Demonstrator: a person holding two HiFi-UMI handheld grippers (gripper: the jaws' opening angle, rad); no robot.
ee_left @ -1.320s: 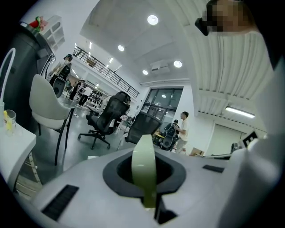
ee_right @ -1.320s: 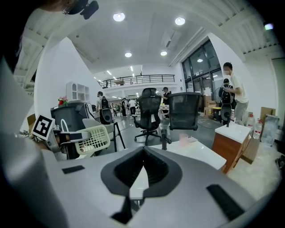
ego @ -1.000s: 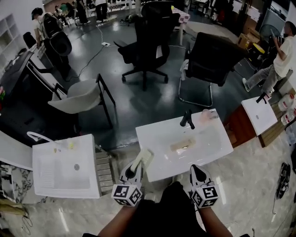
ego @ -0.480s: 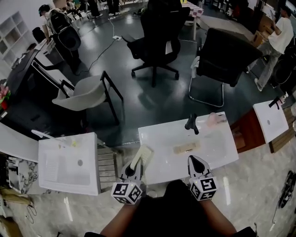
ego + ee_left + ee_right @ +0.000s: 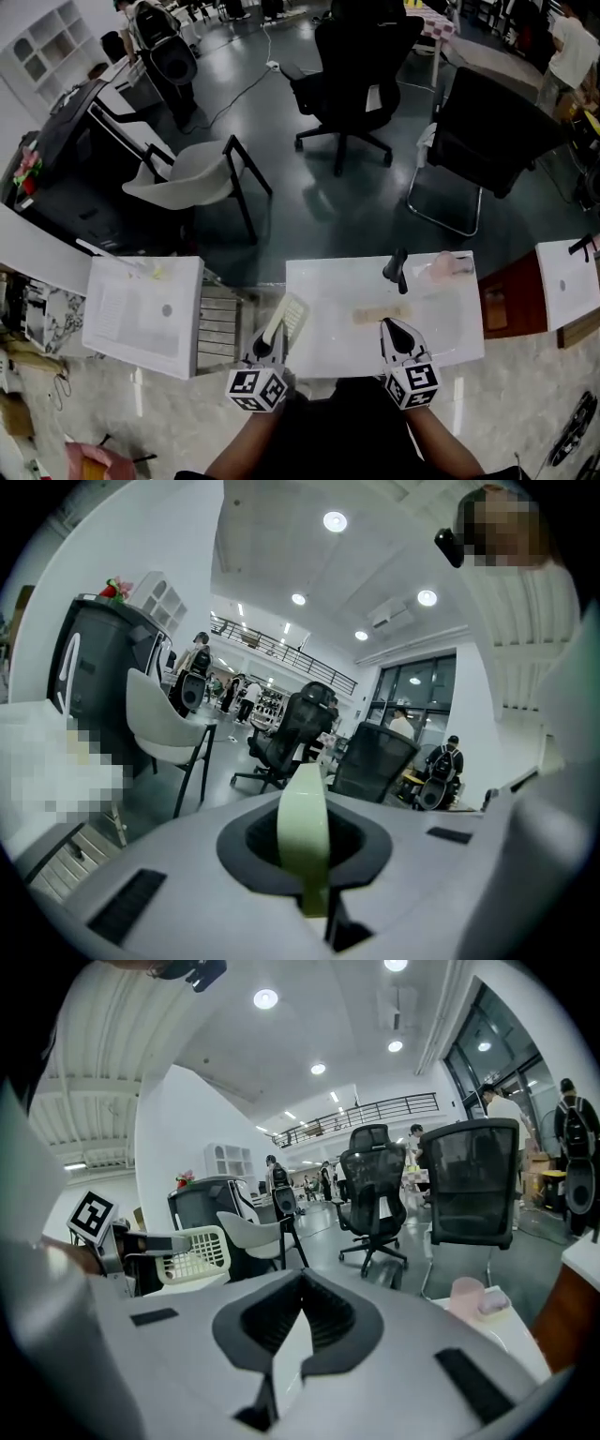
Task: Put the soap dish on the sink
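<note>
Item 1. Left gripper (image 5: 269, 343), lower centre of the head view, just left of the middle. We find its jaws clenched on the soap dish (image 5: 291, 317). The left gripper view shows the dish edge-on as a pale green strip pinched between the pads.

Item 2. Soap dish, pale yellow-green with a slotted face. It sticks up and rightward out of the left gripper and shows against the left edge of the middle sink (image 5: 328, 349). We see it carried, not lying on the sink. In the right gripper view it appears at the left of the frame.

Item 3. Right gripper (image 5: 391, 330), lower centre, right of the middle, over the near rim of the same sink. We note its jaws drawn together with nothing between them.

Item 4. Middle sink, white, with a black faucet (image 5: 397, 269) at its far edge. A pink cup (image 5: 441, 267) stands just right of the faucet, and a tan piece (image 5: 382, 313) lies in the basin.

Item 5. Second white sink (image 5: 112, 323) at lower left, and a third (image 5: 567, 281) at the right edge.
</note>
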